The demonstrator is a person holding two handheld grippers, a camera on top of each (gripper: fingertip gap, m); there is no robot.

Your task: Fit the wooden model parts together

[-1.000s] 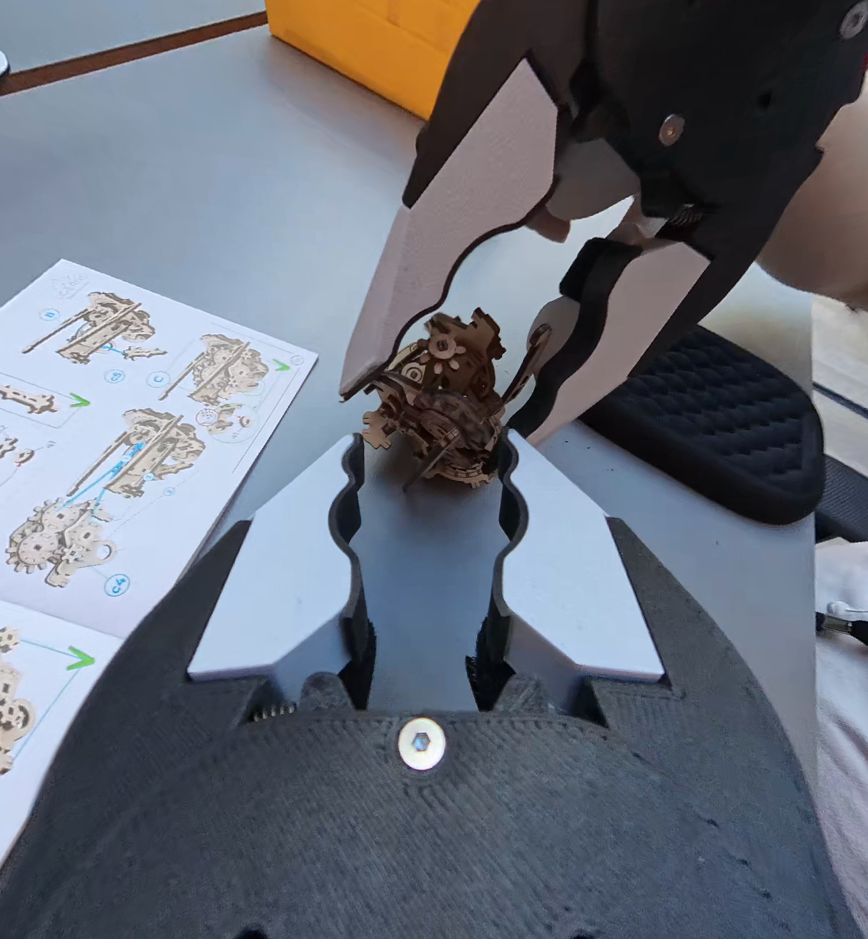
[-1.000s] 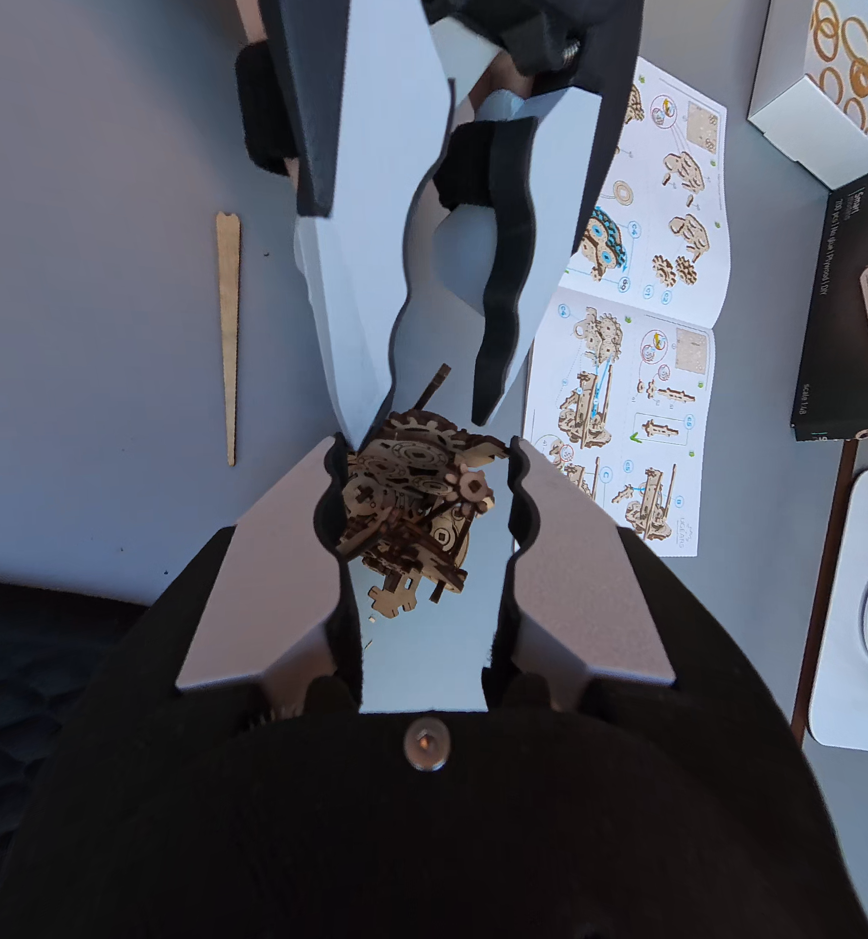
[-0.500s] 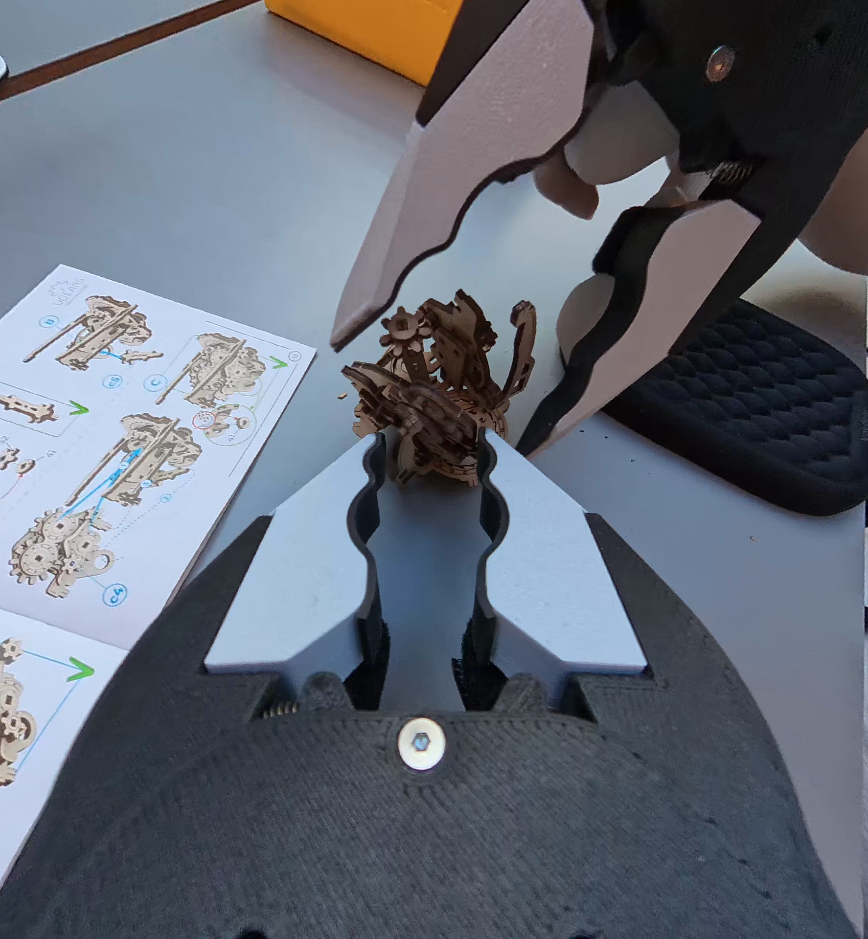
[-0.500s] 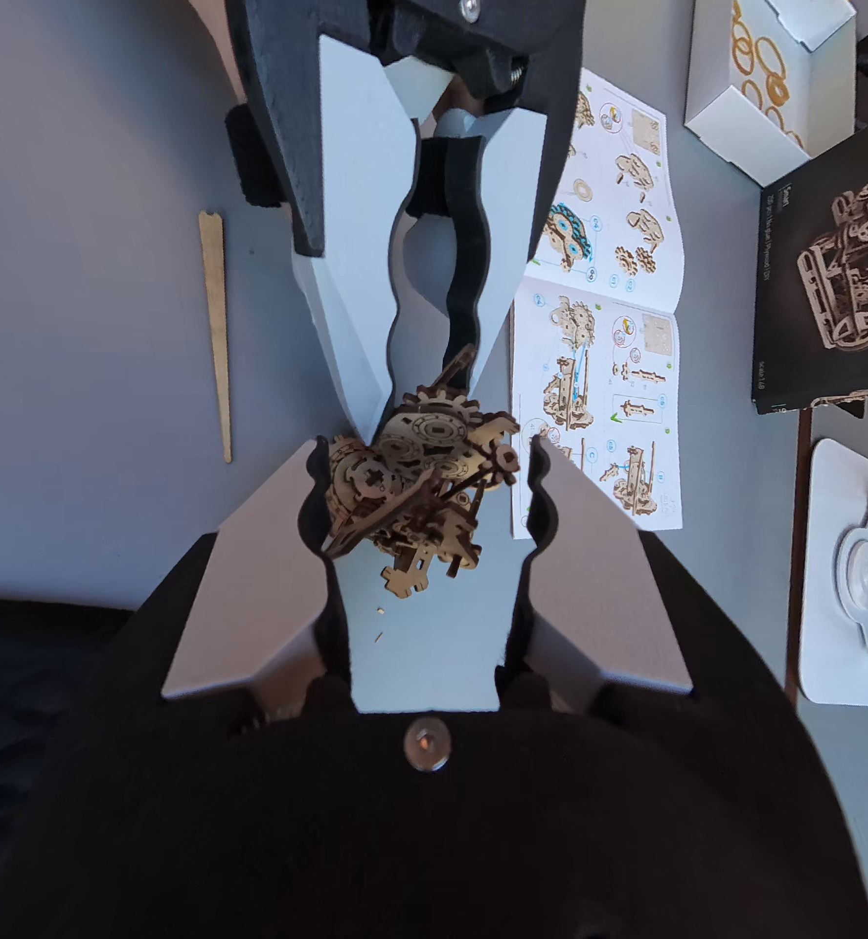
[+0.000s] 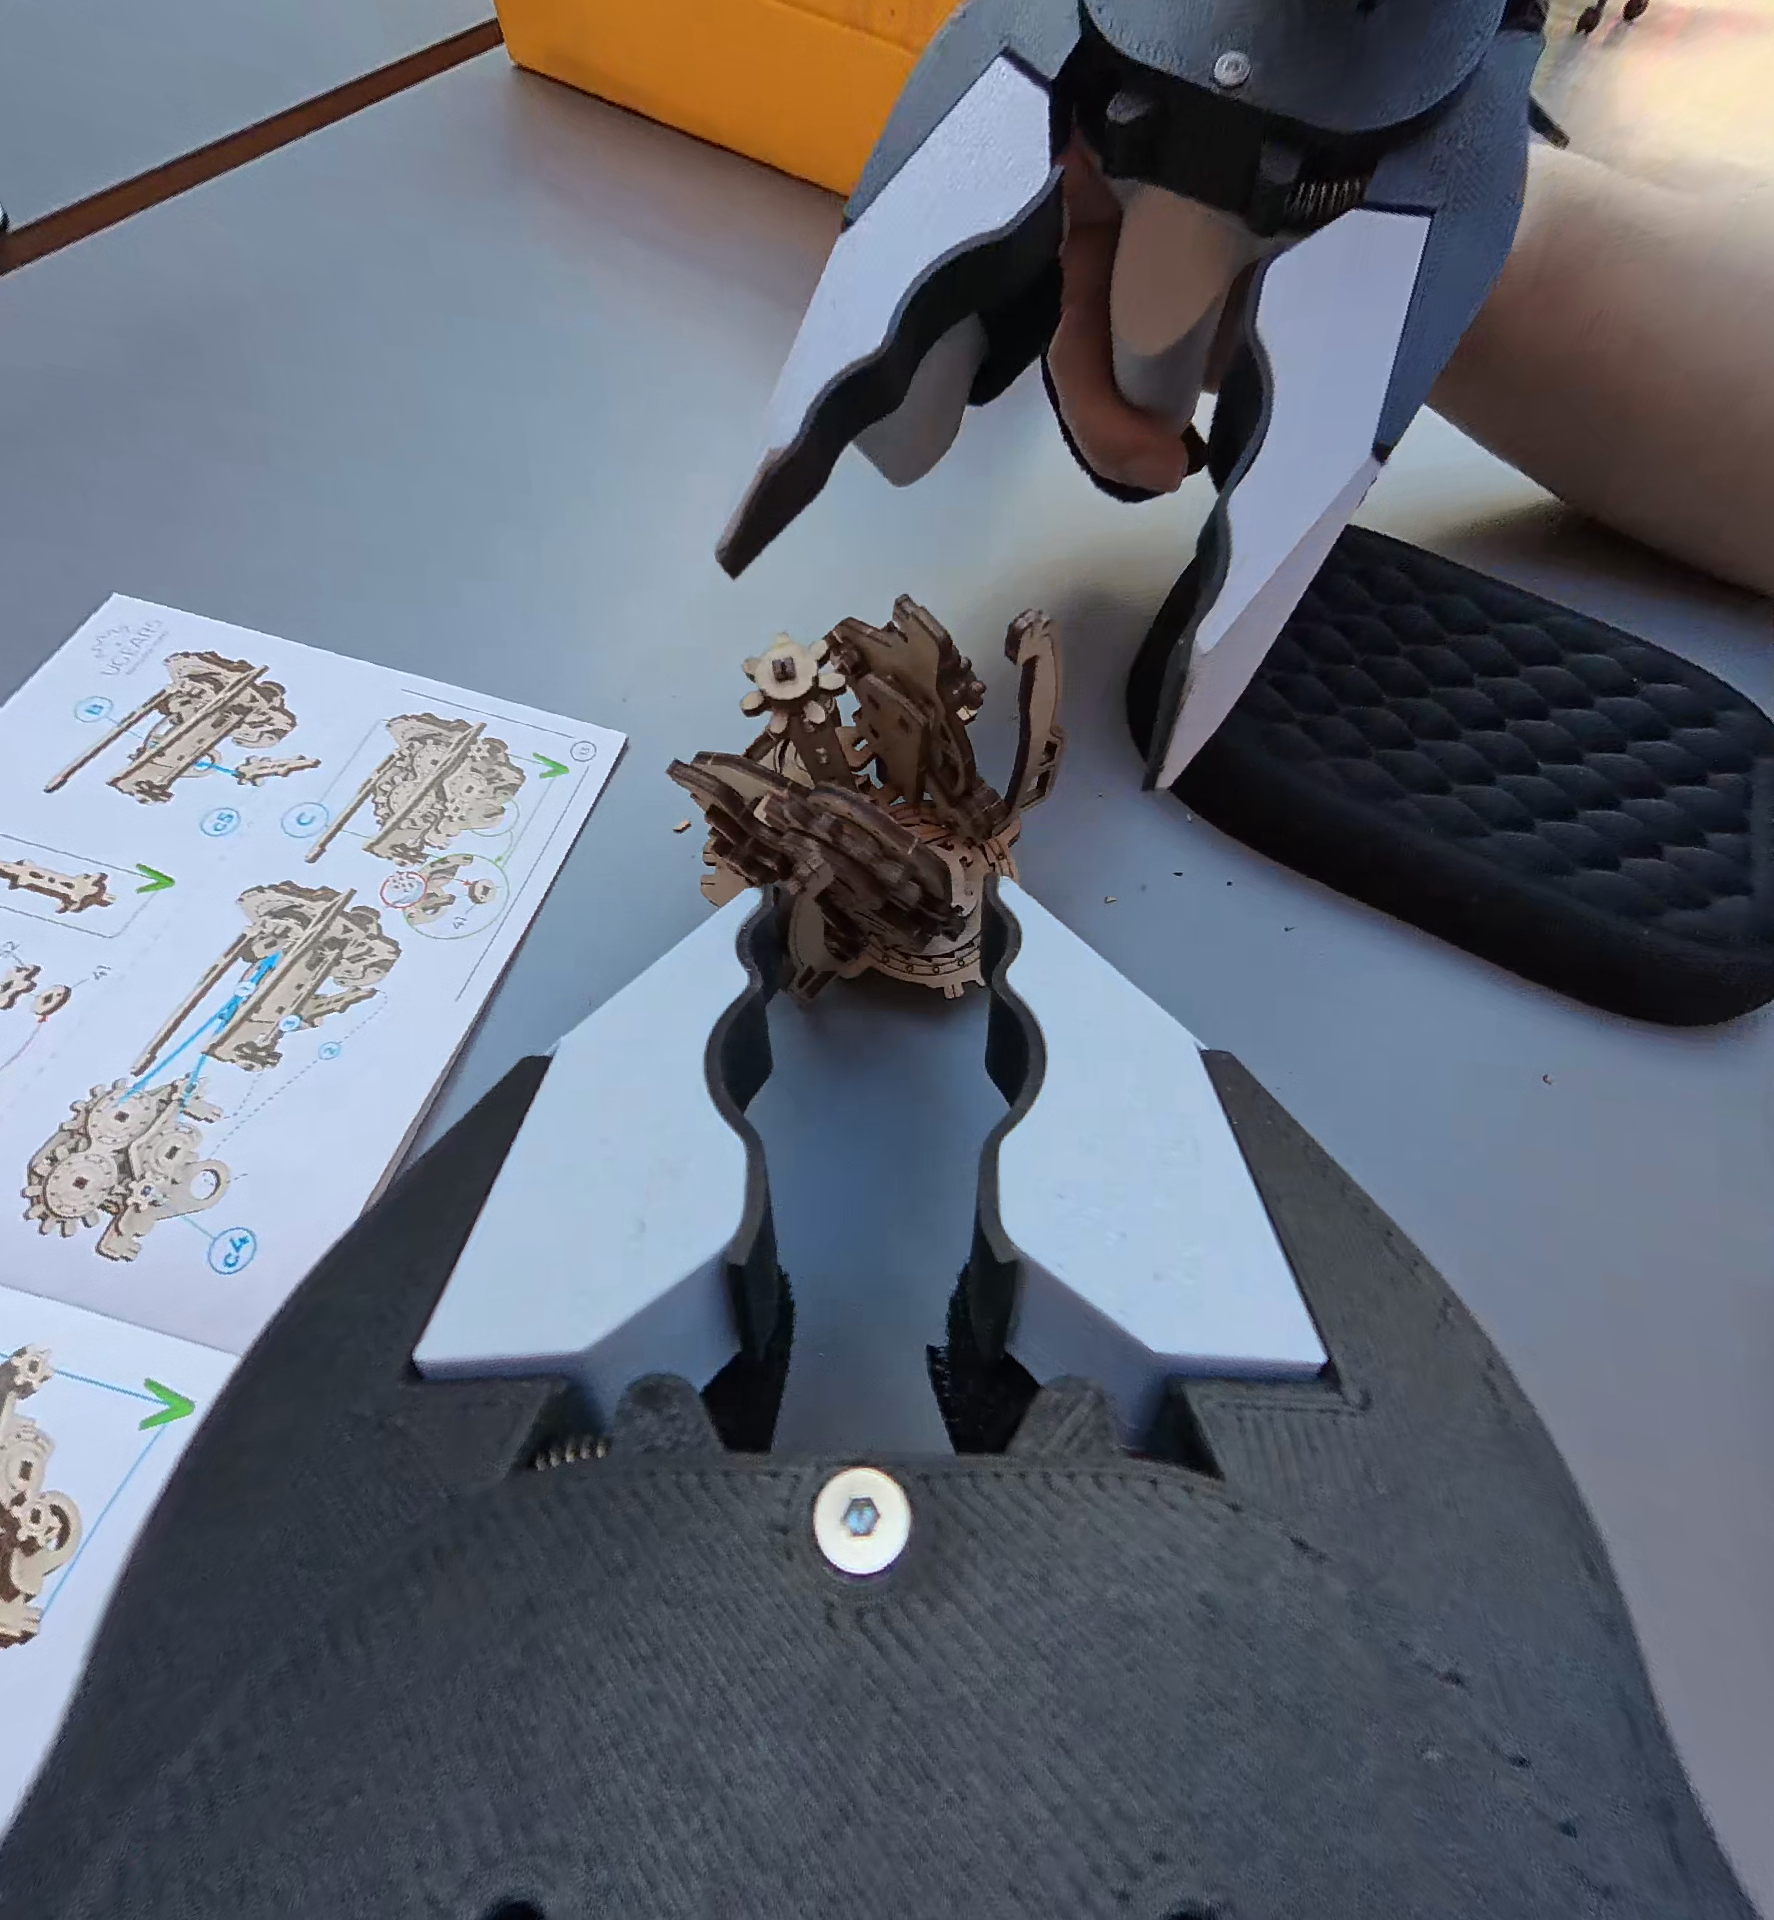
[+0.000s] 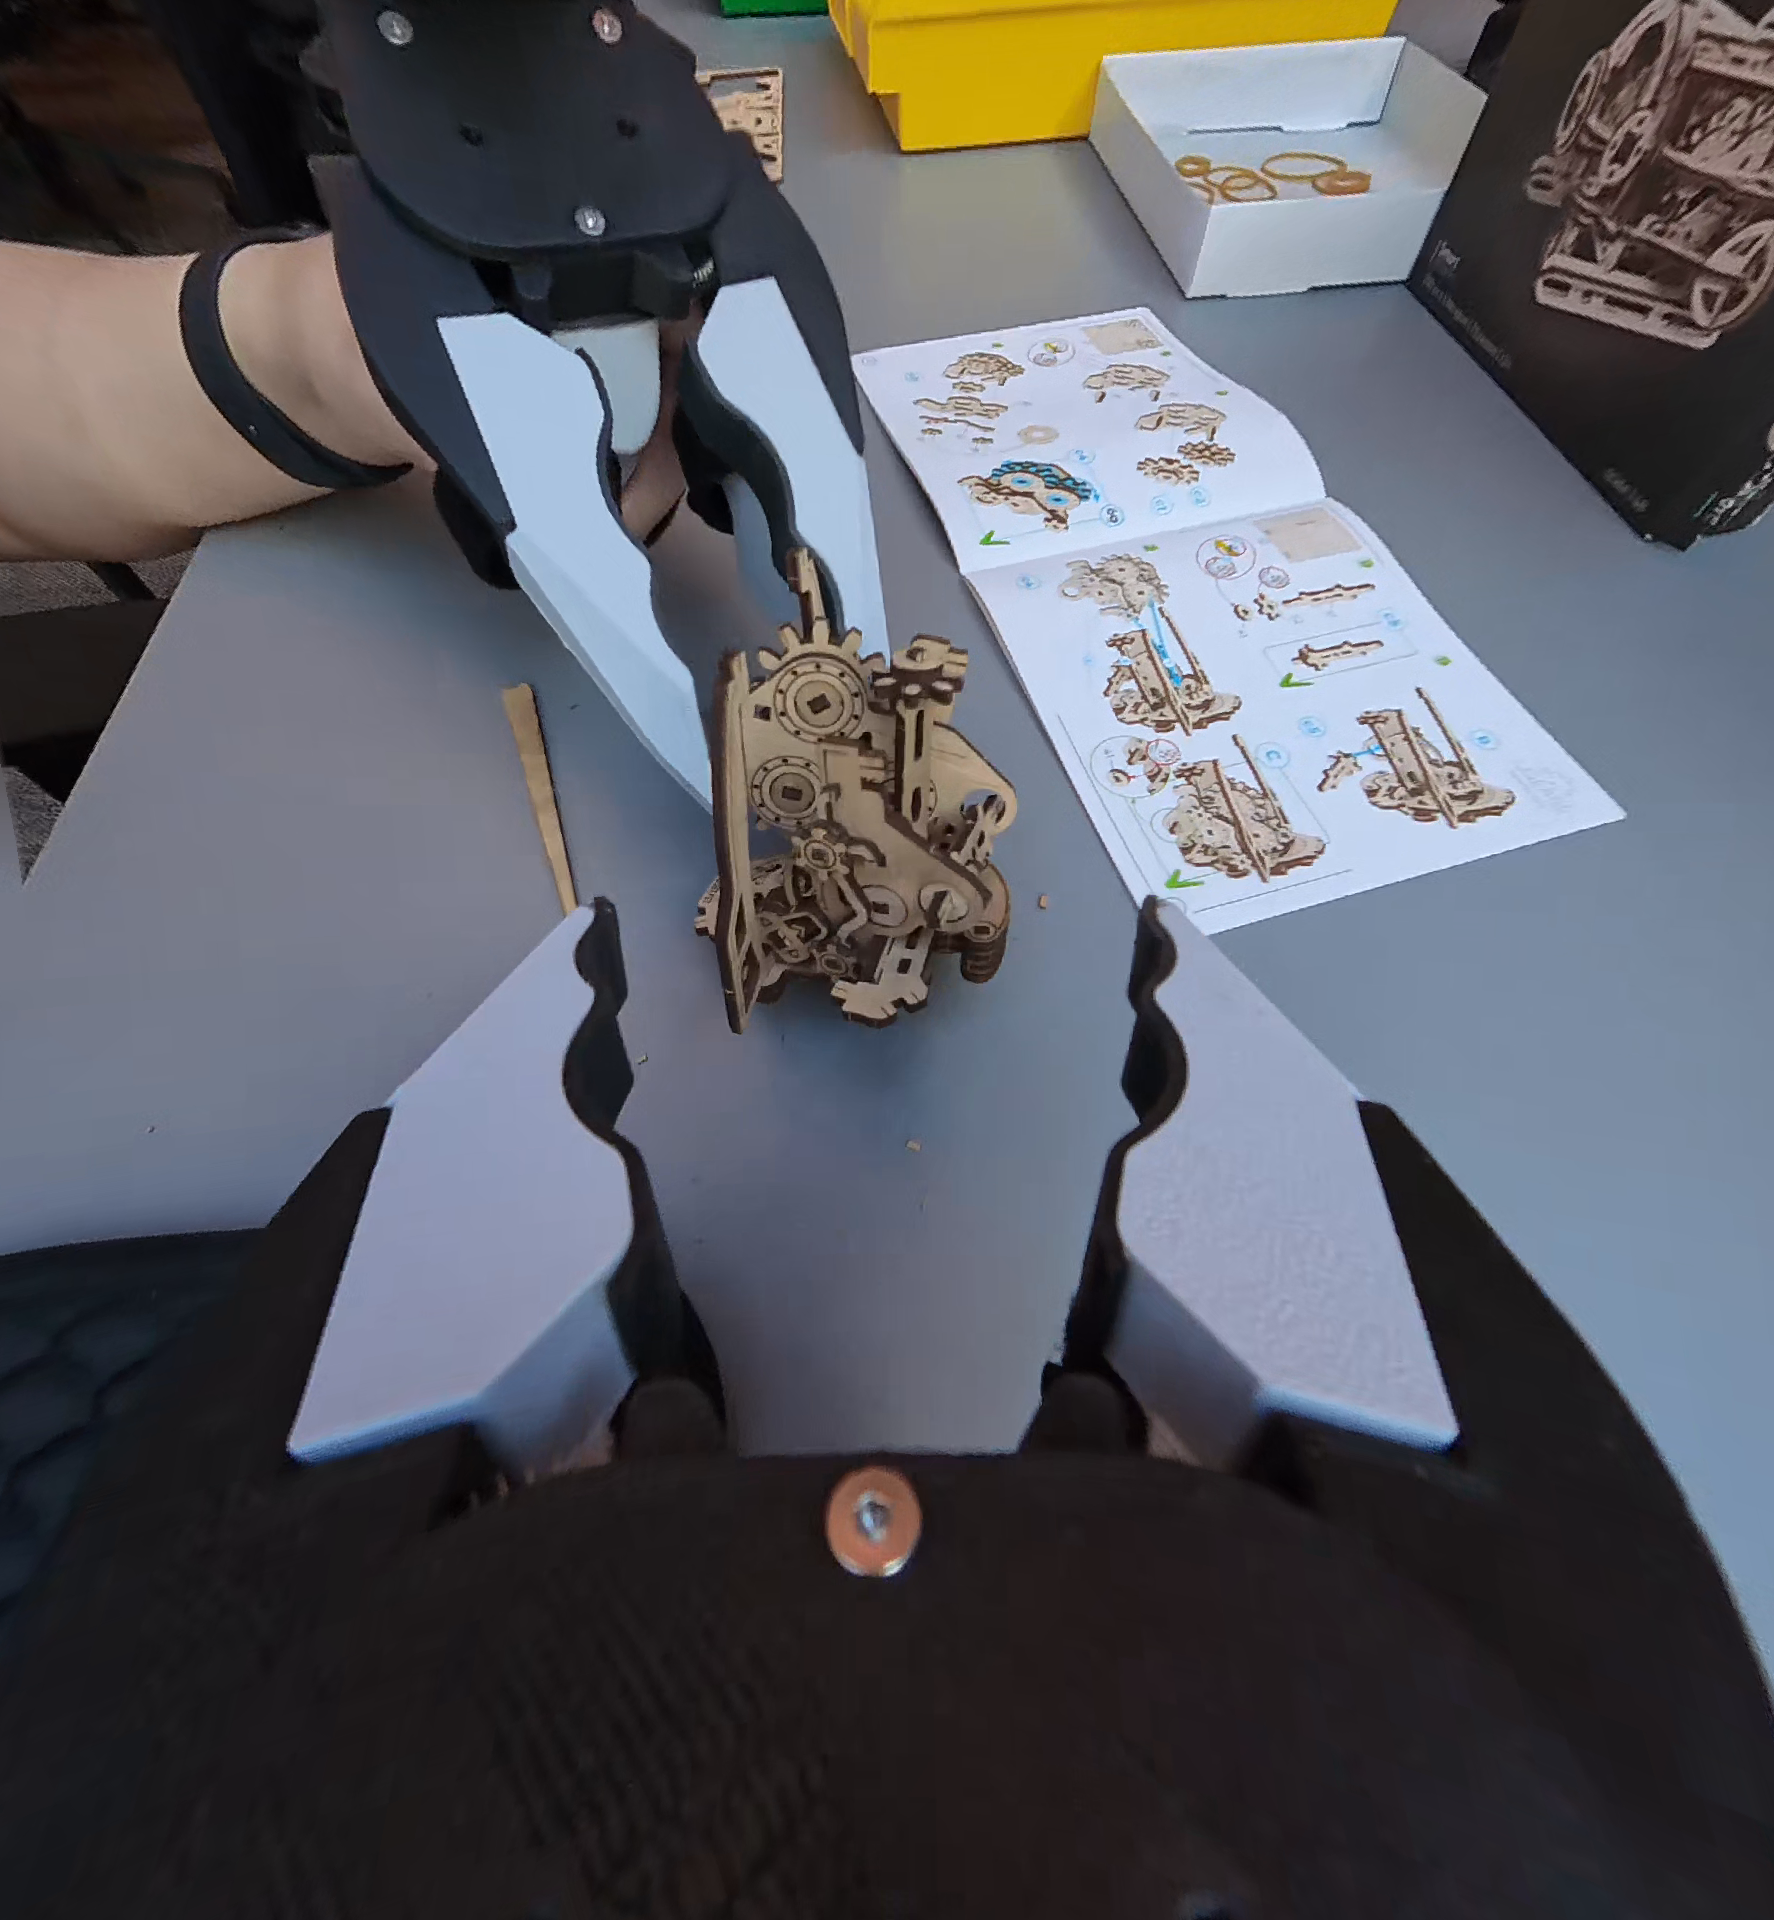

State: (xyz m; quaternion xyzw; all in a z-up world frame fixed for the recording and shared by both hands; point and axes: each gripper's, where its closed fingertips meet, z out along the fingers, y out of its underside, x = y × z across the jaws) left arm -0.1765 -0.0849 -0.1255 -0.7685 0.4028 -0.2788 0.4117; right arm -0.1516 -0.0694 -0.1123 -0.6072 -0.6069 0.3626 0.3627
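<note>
Since 0.5 s ago: right gripper [image 6: 872,914] pulled back, wide open, empty; left gripper [image 5: 878,925] still clamps wooden model [image 5: 862,821]; bare table [image 6: 1382,1039] around.

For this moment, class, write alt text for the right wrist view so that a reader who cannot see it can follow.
A wooden model of gears stands on a grey table, gripped from behind by the left gripper. The right gripper is open in front, not touching it. An instruction sheet lies to the right.
</note>
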